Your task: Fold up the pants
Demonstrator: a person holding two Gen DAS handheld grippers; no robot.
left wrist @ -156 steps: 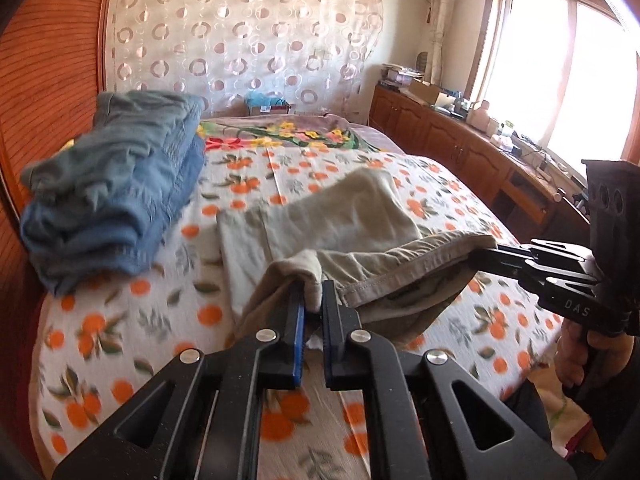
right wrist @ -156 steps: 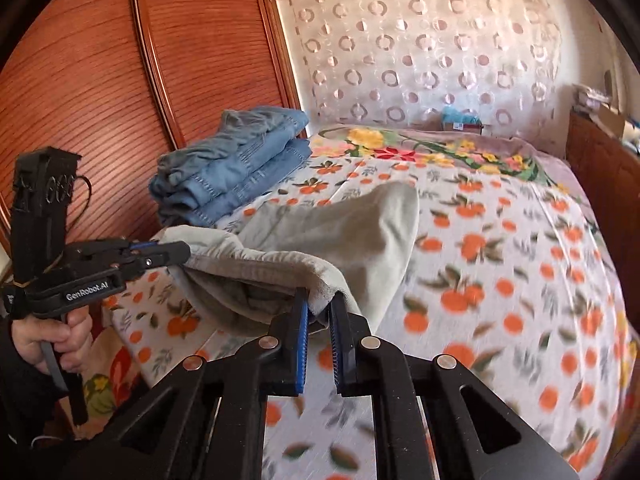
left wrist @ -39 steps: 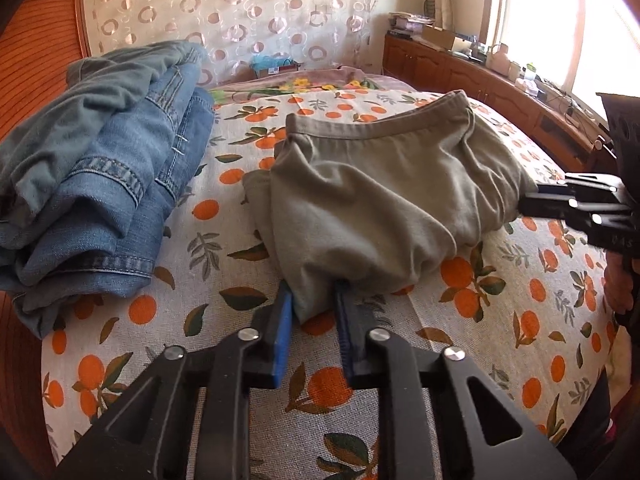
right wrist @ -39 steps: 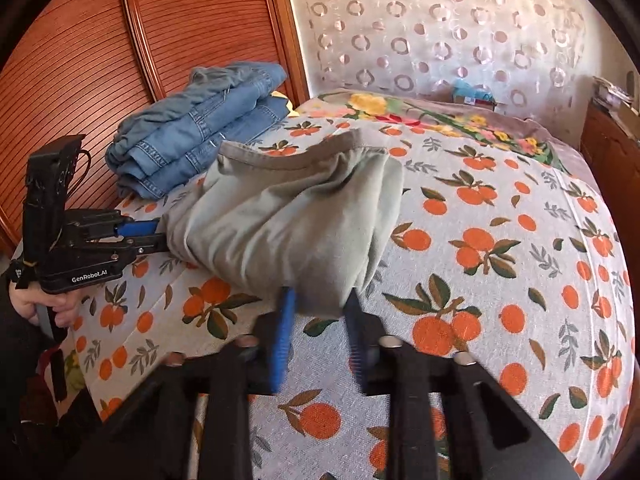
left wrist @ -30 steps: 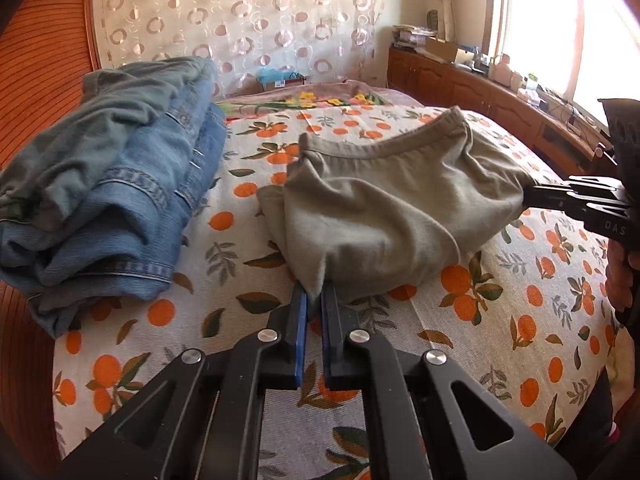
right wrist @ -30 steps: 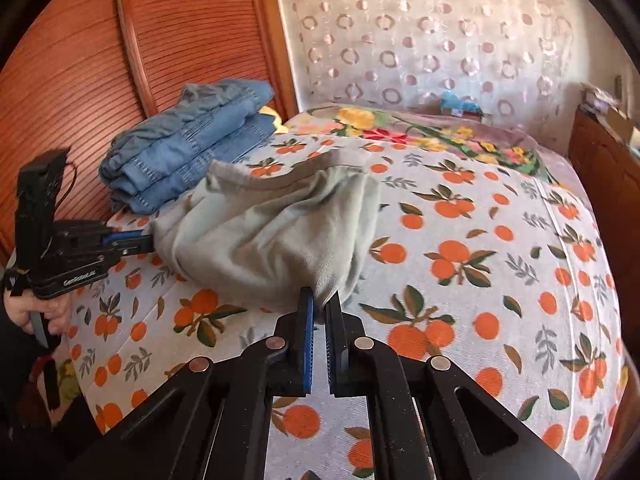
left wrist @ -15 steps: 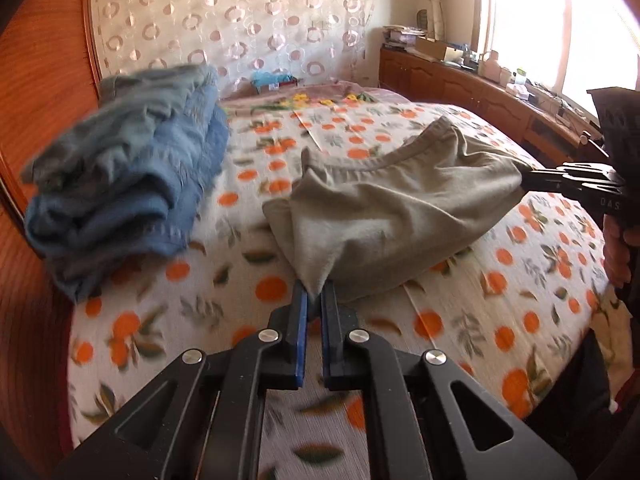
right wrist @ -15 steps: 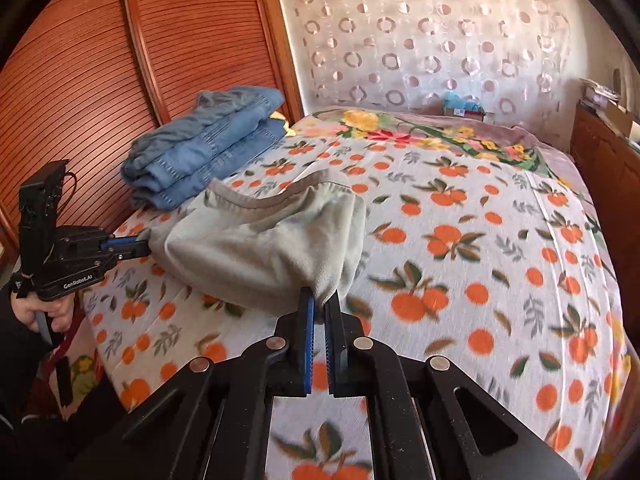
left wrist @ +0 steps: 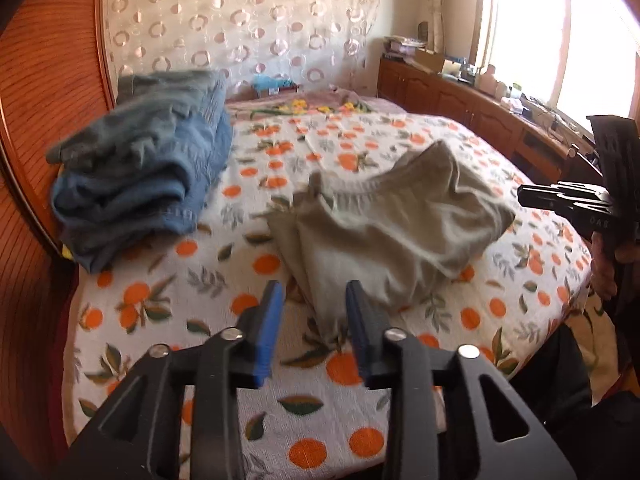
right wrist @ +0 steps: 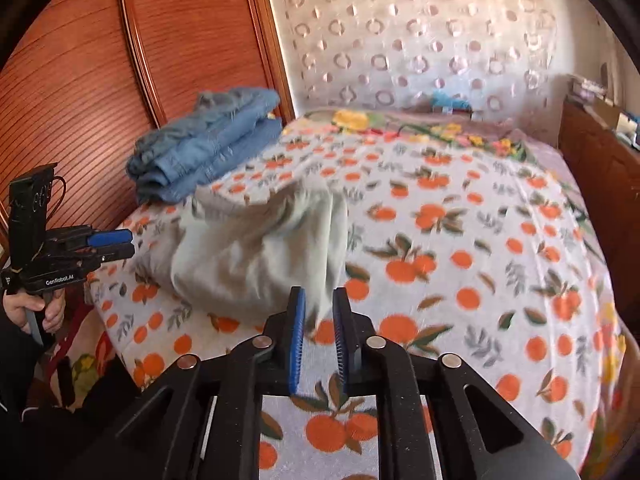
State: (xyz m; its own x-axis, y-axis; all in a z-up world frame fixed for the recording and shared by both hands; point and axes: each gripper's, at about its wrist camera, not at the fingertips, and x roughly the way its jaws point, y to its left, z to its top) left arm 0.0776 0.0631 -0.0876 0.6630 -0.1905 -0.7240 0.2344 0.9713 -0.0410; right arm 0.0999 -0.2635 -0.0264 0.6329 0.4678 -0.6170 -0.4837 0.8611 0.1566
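Note:
Folded khaki pants (left wrist: pixel 392 232) lie on the orange-print bed sheet (left wrist: pixel 168 304), bunched and a little blurred. My left gripper (left wrist: pixel 314 320) hangs just before their near-left corner. Its jaws are opening, and the cloth's tip lies loose between the blue pads (left wrist: pixel 270 320), untouched. In the right wrist view the pants (right wrist: pixel 256 256) sit ahead and to the left. My right gripper (right wrist: pixel 320 320) is at their near-right corner. Its jaws are opening too, still narrow, and the pads do not press the cloth. Each gripper shows in the other's view: the right gripper (left wrist: pixel 520 196) and the left gripper (right wrist: pixel 128 245).
A stack of folded blue jeans (left wrist: pixel 148 184) (right wrist: pixel 208 152) rests at the bed's left side against the ribbed wooden panel (left wrist: pixel 36 120). A patterned curtain (right wrist: pixel 420 40) hangs behind the bed. A wooden cabinet (left wrist: pixel 460 100) with clutter runs under the window. A hand (right wrist: pixel 32 304) holds the left gripper's handle.
Both grippers were shut on the pants' near corners and drew them toward the bed's near edge. Now both have parted their jaws and the cloth lies released on the sheet.

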